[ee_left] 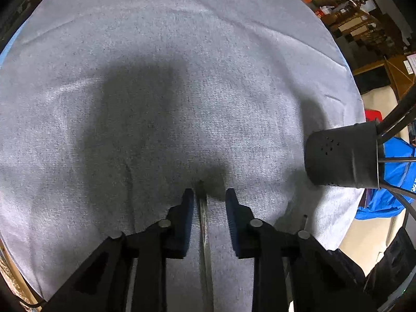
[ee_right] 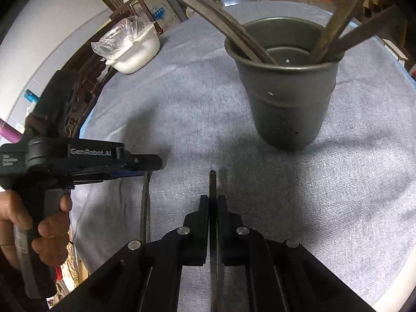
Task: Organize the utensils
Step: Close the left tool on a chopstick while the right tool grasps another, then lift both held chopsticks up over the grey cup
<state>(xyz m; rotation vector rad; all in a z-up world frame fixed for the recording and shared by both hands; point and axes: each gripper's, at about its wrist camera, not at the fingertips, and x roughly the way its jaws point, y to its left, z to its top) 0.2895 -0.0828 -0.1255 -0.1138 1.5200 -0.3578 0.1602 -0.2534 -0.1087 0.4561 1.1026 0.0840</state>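
A slim metal utensil lies on the grey cloth between the fingers of my left gripper. The jaws stand apart: the left pad is close beside the handle and the right pad is clear of it. In the right wrist view the left gripper points down at that same utensil, with a hand holding it. My right gripper is shut on another thin metal utensil, whose tip sticks out ahead of the fingers. The dark grey holder cup stands upright beyond it with several utensils leaning inside.
A grey cloth covers the round table. A white bowl lined with a clear plastic bag sits at the far left edge. A blue bag and cluttered shelves lie beyond the table's right side.
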